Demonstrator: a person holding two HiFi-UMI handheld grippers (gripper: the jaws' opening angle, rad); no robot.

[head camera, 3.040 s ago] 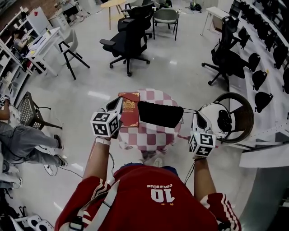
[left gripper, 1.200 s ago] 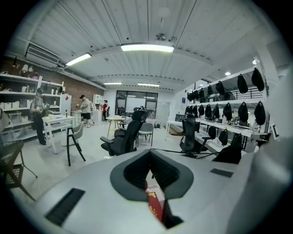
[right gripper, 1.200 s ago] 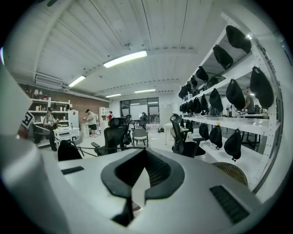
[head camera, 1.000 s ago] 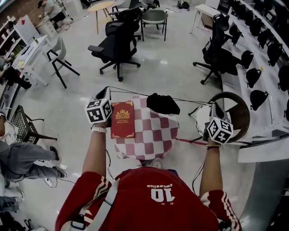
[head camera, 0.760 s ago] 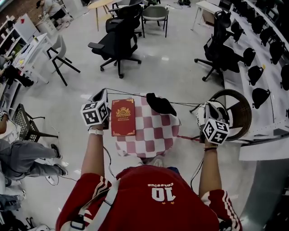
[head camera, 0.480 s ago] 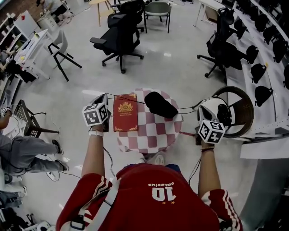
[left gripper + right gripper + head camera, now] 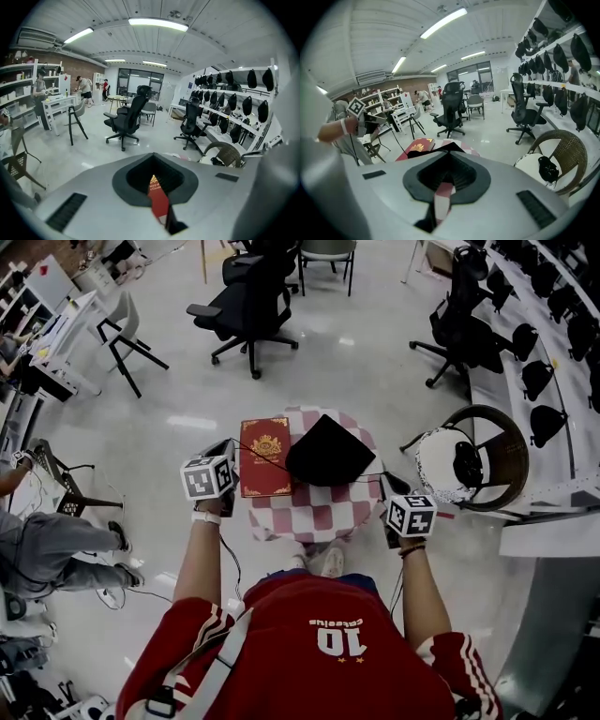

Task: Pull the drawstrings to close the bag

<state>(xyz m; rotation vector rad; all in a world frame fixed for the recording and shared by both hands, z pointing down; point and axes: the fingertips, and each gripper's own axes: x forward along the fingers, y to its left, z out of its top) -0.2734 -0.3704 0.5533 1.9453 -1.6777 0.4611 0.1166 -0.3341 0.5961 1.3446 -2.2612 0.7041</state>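
A black drawstring bag [image 7: 328,451] lies on the small round table with a red-and-white checked cloth [image 7: 314,519]; its dark top edge also shows in the right gripper view [image 7: 440,149]. Thin black drawstrings [image 7: 258,455] run from the bag's sides out to both grippers. My left gripper [image 7: 228,448] [image 7: 159,206] is at the table's left edge, beside a red book [image 7: 265,456], shut on the left string. My right gripper [image 7: 386,486] [image 7: 440,199] is at the table's right edge, shut on the right string. Through the left jaws' slit I see only the red book.
A wicker chair [image 7: 497,460] with a white cushion stands close on the right. Black office chairs [image 7: 253,310] are beyond the table. A seated person's legs [image 7: 52,540] and a mesh basket are at the left. Shelving with black helmets lines the right wall.
Both grippers have come down and in toward the table. The bag, hanging bunched on taut strings a second ago, now rests flat on the cloth, and the strings have slackened.
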